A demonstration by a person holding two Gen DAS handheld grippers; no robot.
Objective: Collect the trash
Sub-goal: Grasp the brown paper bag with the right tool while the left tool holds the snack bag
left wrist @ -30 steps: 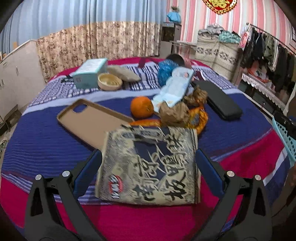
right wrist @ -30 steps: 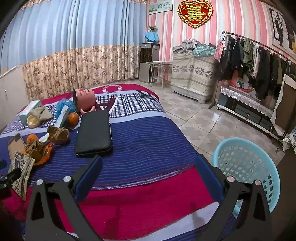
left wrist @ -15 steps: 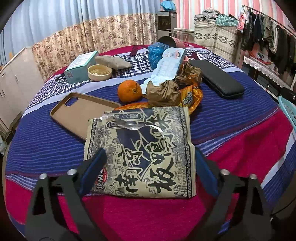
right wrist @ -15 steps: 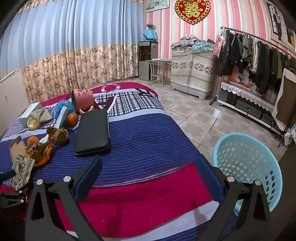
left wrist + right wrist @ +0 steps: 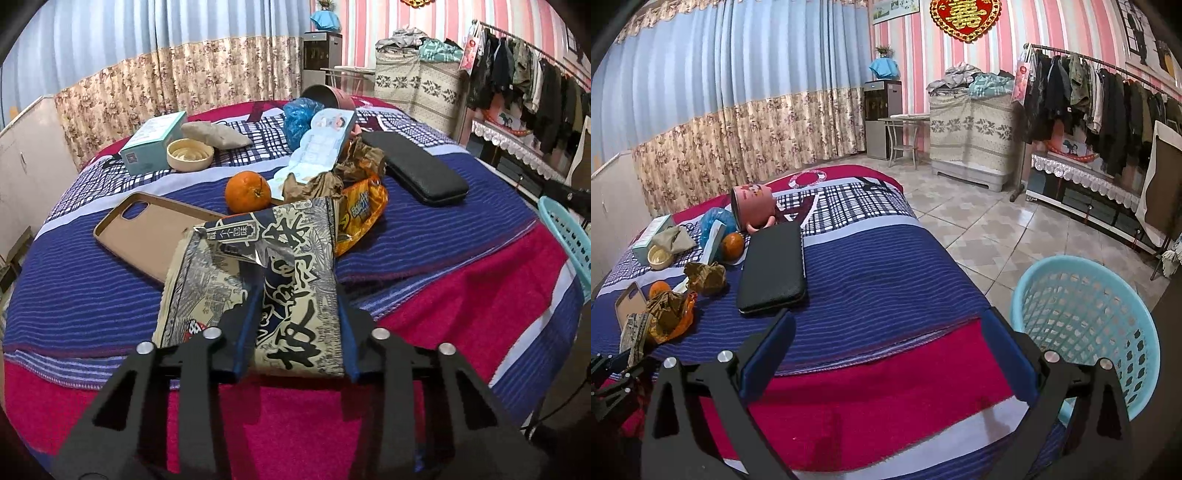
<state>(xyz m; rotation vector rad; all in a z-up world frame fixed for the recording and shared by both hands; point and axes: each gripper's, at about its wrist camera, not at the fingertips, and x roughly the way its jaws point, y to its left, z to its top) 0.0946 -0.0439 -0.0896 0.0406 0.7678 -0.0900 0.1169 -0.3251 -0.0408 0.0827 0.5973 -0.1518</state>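
Observation:
A beige-and-navy printed snack bag lies at the near edge of the bed. My left gripper is closing on it: the blue pads squeeze its right half, which buckles upward, while the left part sticks out beside the left finger. The same bag shows at the far left of the right wrist view. Behind it lie an orange wrapper and crumpled brown paper. My right gripper stands open over the blanket with nothing between its fingers. A light blue basket stands on the floor to its right.
On the bed are an orange, a tan phone case, a long black case, a bowl, a teal box and a tipped pink cup. A clothes rack lines the right wall.
The left jaws came in from wide apart onto the snack bag, and the bag went from lying flat to buckling between the pads. The right gripper has stayed open and still.

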